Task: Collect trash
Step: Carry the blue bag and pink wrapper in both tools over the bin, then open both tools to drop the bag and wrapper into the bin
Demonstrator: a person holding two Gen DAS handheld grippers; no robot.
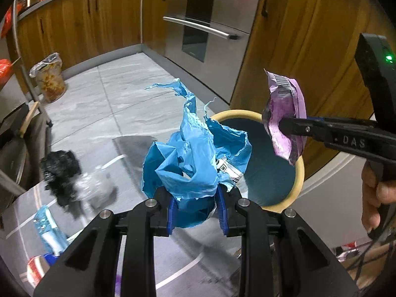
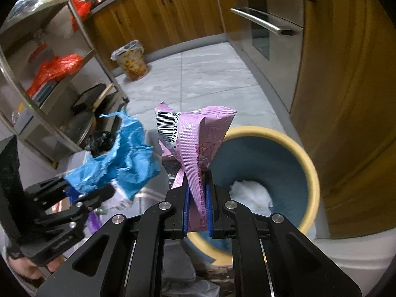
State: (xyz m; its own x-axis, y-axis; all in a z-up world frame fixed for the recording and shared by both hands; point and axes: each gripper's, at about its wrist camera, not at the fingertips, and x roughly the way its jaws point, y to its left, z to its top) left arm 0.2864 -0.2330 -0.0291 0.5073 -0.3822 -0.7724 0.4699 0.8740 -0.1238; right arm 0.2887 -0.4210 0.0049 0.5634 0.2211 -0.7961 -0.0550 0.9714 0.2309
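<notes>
My left gripper (image 1: pixel 196 208) is shut on a crumpled blue plastic bag (image 1: pixel 193 153), which stands up from its blue pads; the same bag (image 2: pixel 121 158) and gripper (image 2: pixel 81 193) show at the left of the right wrist view. My right gripper (image 2: pixel 196 212) is shut on a purple snack wrapper (image 2: pixel 195 146) with a barcode. In the left wrist view that wrapper (image 1: pixel 284 113) hangs over the bin's far rim, held by the right gripper (image 1: pixel 284 126). The round bin (image 1: pixel 272 173), blue inside with a cream rim (image 2: pixel 309 168), sits on the floor just below both. White crumpled paper (image 2: pixel 250 193) lies inside it.
A table edge with black crumpled plastic (image 1: pixel 61 170), a clear wrapper and other packets (image 1: pixel 48 230) lies at lower left. A lined patterned waste basket (image 2: pixel 131 59) stands by wooden cabinets. A steel oven (image 1: pixel 208 32) and wooden door are behind the bin; a metal shelf rack (image 2: pixel 49 57) stands left.
</notes>
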